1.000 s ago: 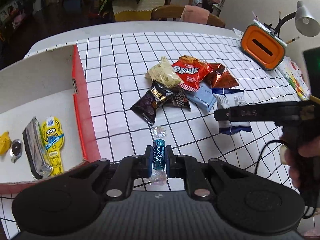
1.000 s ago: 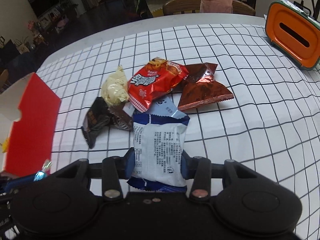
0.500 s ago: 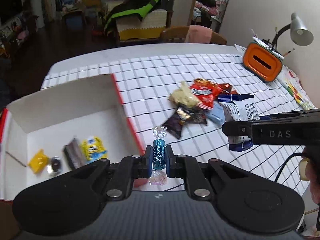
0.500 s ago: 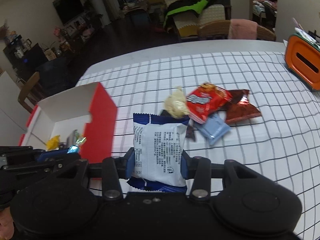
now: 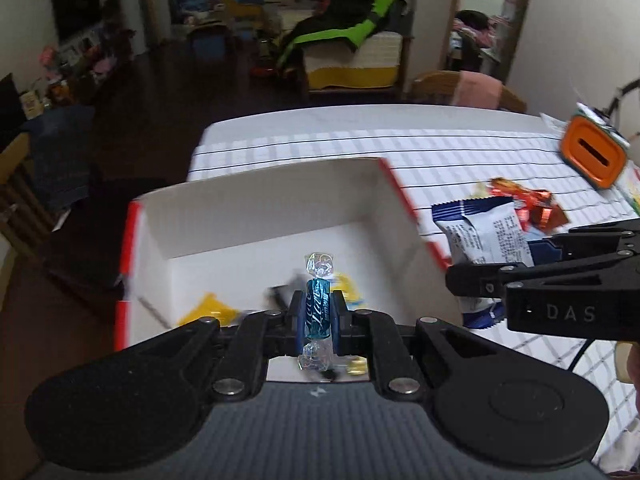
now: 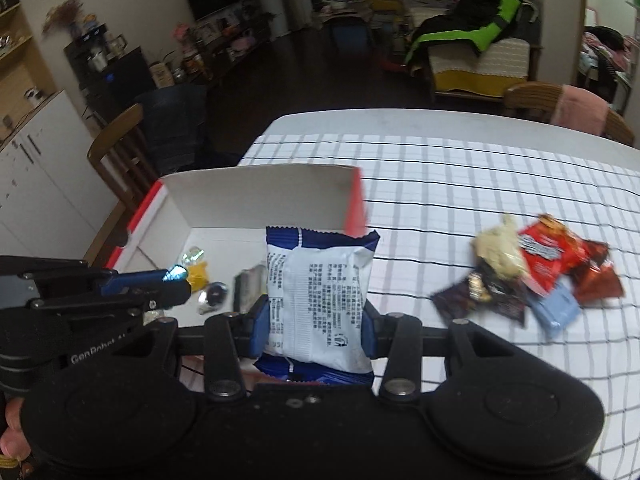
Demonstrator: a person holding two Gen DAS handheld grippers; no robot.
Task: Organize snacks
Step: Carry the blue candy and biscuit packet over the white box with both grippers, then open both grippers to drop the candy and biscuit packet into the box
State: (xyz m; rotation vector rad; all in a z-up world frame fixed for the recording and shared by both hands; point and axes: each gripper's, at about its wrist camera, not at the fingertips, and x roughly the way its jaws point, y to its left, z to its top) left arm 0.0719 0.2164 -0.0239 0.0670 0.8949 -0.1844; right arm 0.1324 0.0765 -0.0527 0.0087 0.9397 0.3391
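Note:
My left gripper (image 5: 317, 314) is shut on a blue twist-wrapped candy (image 5: 318, 308) and hangs over the open red-and-white box (image 5: 256, 216). My right gripper (image 6: 316, 320) is shut on a blue-and-white snack packet (image 6: 318, 296), held above the box's right side (image 6: 354, 208). In the left wrist view the same packet (image 5: 484, 236) and the right gripper (image 5: 472, 280) show at the right. Inside the box lie a yellow wrapper (image 6: 198, 274), a round silver sweet (image 6: 216, 294) and a dark bar (image 6: 248, 284), blurred. The remaining snack pile (image 6: 528, 268) lies on the checked tablecloth to the right.
An orange box (image 5: 592, 158) stands at the table's far right. Wooden chairs (image 6: 560, 110) stand behind the table and another chair (image 6: 124, 152) at its left end. The table edge runs just left of the red-and-white box. A hand (image 6: 12, 436) shows at the lower left.
Both grippers have swung left and risen, from over the snack pile to over the box, each still gripping its snack. The box now fills the middle of both views.

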